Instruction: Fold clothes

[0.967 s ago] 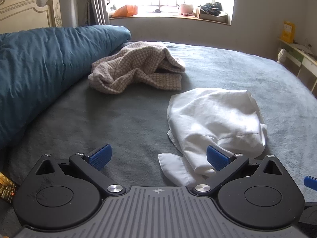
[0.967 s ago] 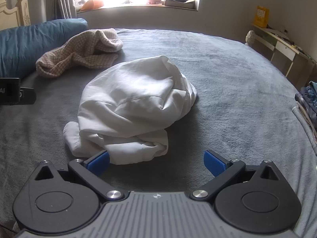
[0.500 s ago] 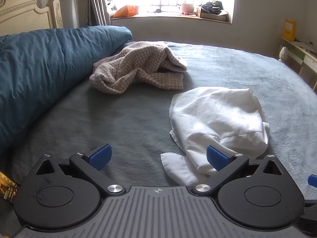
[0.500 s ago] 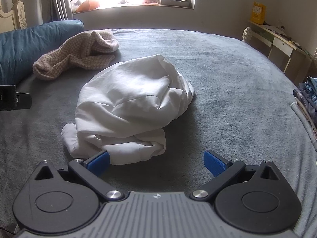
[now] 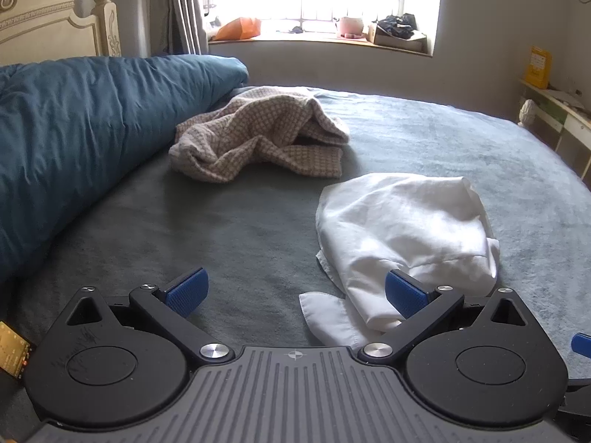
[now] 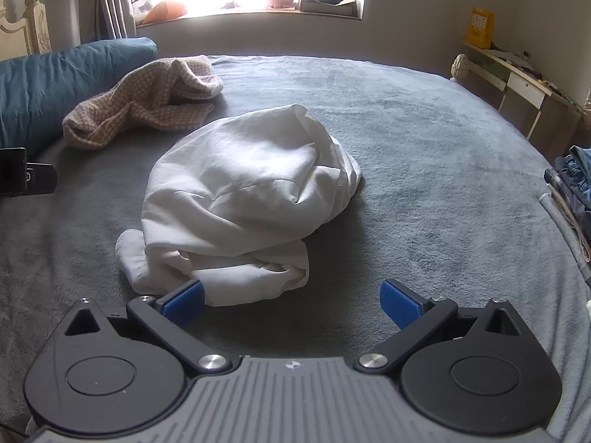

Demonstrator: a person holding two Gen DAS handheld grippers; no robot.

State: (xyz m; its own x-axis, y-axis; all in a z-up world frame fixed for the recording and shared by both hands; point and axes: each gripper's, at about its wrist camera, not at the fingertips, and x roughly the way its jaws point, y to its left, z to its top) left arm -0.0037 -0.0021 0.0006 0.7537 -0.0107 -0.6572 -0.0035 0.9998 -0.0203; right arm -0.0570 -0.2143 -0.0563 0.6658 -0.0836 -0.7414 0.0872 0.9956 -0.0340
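Note:
A crumpled white garment (image 5: 406, 229) (image 6: 251, 199) lies bunched on the grey bedspread (image 5: 229, 229) (image 6: 424, 184). Farther back lies a beige checked garment (image 5: 258, 136) (image 6: 147, 99), also crumpled. My left gripper (image 5: 295, 293) is open; its right pad sits in front of the white garment's near edge, with a loose flap just inside the gap. My right gripper (image 6: 291, 302) is open too, hovering at the garment's near side, its left pad at the cloth's lower edge. Neither holds anything.
A blue duvet (image 5: 74, 140) (image 6: 55, 77) is heaped along the left by a cream headboard (image 5: 48, 22). A windowsill (image 5: 317, 37) with clutter runs along the back wall. A white desk (image 6: 517, 85) stands at right, and stacked clothes (image 6: 572, 184) lie at the bed's right edge.
Both grippers have drifted slightly; the white garment sits a little higher and farther right in the right wrist view. Nothing was taken hold of; jaws stay open.

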